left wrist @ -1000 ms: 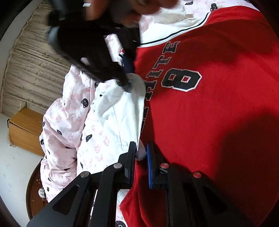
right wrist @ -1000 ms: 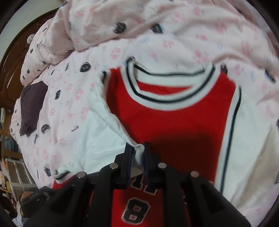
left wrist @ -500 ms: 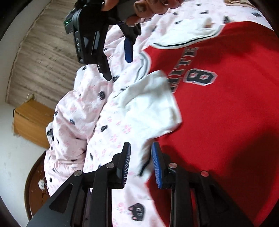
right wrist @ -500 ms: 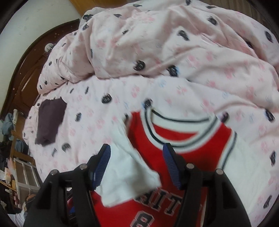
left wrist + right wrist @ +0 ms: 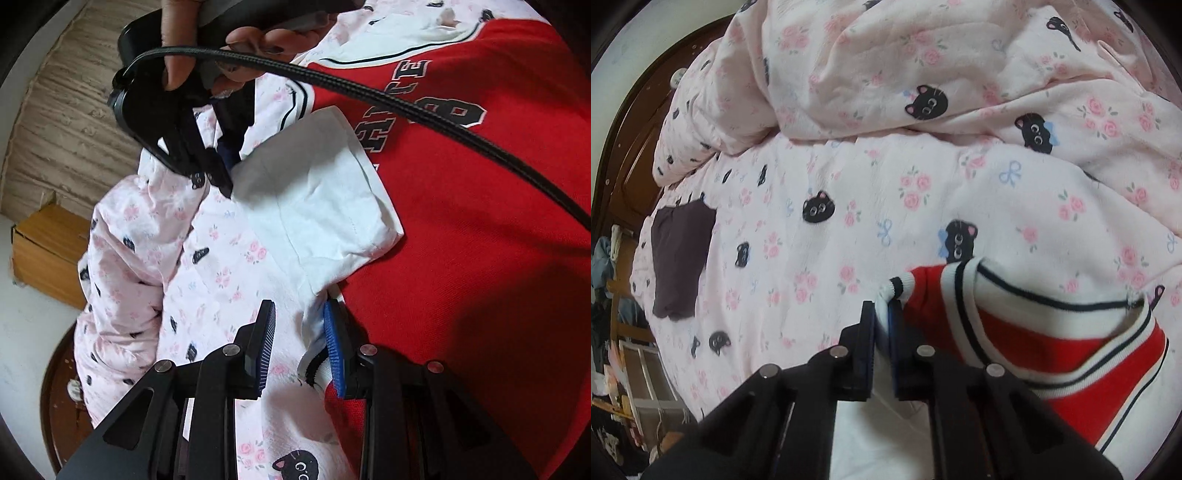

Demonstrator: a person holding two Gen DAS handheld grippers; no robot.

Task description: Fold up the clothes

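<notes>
With your right gripper (image 5: 882,325) pinching the jersey (image 5: 480,240) shoulder and your left gripper (image 5: 301,343) spread at its side edge, you are squaring the folded white sleeve (image 5: 321,195); keep that edge taut.

Soft daylight, fisheye-warped edges, slight blur

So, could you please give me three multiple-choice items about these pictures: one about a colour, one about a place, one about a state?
1. What colour is the jersey body? A blue; B green; C red.
2. Where does the dark folded cloth lie? A on the jersey; B on the pink bedspread; C on the floor.
3. How is the left tool? A open; B shut; C out of view.
Key: 1 C, red around the 8; 2 B, it lies on the bedspread, apart from the jersey; 3 A, its fingers stand apart.
</notes>
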